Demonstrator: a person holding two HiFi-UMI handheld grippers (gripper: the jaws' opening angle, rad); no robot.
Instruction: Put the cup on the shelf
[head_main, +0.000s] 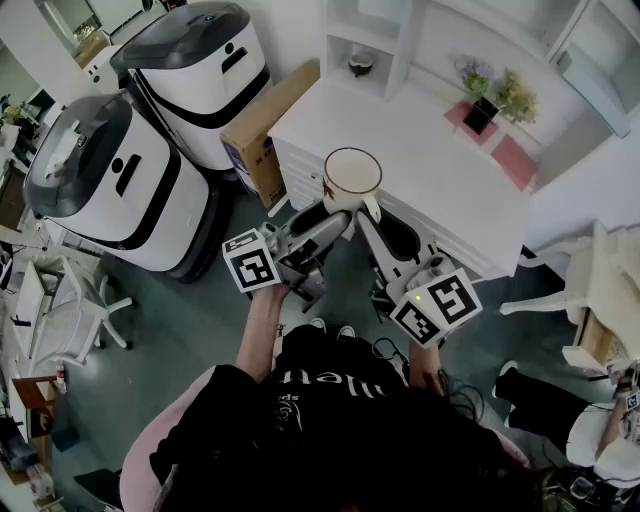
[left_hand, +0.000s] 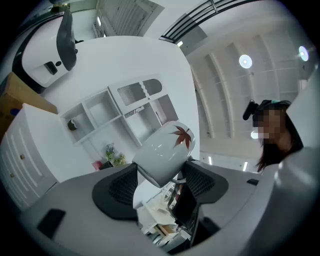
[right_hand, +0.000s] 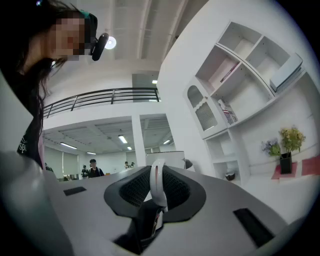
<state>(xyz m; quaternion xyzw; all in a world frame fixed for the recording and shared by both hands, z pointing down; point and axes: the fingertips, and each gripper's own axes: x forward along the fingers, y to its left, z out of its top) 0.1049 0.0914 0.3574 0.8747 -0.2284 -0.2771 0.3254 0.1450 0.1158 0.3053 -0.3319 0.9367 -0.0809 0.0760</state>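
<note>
Two grippers share the cup (head_main: 352, 178), aloft well short of the shelf (head_main: 330, 50): our left gripper (left_hand: 159, 186) clamps its body, our right gripper (right_hand: 156, 196) pinches its handle (right_hand: 156, 177). If we pull unevenly, it could twist loose.

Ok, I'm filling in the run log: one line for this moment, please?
left gripper clamps cup body | right gripper clamps handle | cup held upright, short of shelf

Cup (left_hand: 165, 150) glossy glazed ceramic; left tool pads (left_hand: 117, 192) matt textured rubber; box (head_main: 268, 125) cardboard.
</note>
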